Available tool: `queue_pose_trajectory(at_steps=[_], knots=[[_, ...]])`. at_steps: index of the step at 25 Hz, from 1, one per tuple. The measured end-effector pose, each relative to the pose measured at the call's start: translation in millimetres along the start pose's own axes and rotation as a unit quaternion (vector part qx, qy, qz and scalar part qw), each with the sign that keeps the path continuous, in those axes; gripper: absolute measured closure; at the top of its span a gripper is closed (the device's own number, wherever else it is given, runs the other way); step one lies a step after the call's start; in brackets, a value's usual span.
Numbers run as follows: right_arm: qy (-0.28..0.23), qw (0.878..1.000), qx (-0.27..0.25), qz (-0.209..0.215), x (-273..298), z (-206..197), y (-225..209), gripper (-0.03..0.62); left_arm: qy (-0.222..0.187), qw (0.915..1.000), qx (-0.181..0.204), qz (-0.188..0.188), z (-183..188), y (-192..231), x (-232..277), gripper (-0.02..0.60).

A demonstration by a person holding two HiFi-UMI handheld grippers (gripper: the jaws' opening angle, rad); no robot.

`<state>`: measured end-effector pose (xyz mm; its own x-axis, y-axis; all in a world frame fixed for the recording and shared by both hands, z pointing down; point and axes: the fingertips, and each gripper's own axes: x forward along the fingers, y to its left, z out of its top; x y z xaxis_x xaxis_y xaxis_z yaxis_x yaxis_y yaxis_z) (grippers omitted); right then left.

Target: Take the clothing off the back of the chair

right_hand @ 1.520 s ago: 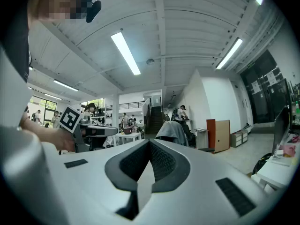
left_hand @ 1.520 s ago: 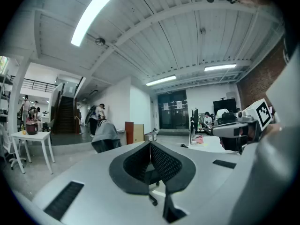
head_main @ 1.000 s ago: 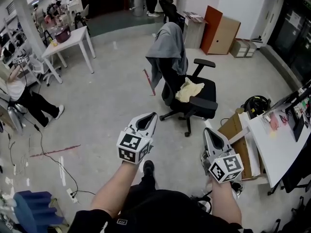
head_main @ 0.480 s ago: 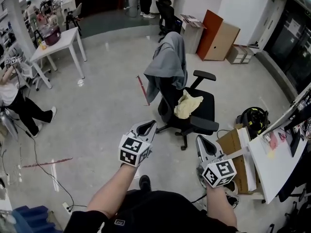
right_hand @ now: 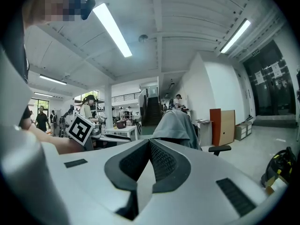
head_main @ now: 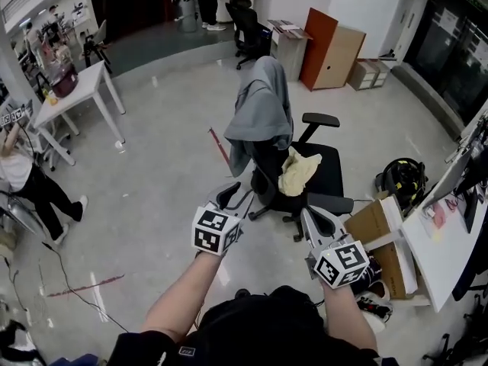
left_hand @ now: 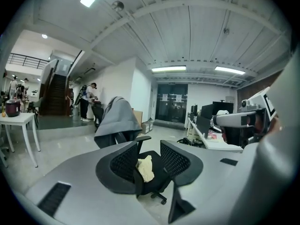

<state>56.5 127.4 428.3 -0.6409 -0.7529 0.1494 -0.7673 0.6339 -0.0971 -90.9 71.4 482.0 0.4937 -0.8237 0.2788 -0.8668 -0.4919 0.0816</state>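
grey jacket draped over the chair back
left tongs have just been opening, now apart and empty; right tongs closed, empty; both near the chair, not touching.

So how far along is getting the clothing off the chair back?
Done: nothing; the grey garment drapes over the chair back. In hand: both grippers short of the chair; left gripper: jaws have just been opening, nothing between them; right gripper shut, empty. Left: reach, grip, lift it off.
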Motion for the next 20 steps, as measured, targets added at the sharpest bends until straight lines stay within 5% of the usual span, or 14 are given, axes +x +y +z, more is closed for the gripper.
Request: queue_pose_trajectory(at_steps=[8,20], knots=[[0.011,0.999,0.022,-0.023,37,-9,-45,0.579,0.018,0.9997,-0.014,0.005,-6,34,67,0.38],[0.04,0.998,0.047,0.017,145,-21,-129,0.579,0.087,0.9939,-0.014,0.067,-32,102,180,0.353]])
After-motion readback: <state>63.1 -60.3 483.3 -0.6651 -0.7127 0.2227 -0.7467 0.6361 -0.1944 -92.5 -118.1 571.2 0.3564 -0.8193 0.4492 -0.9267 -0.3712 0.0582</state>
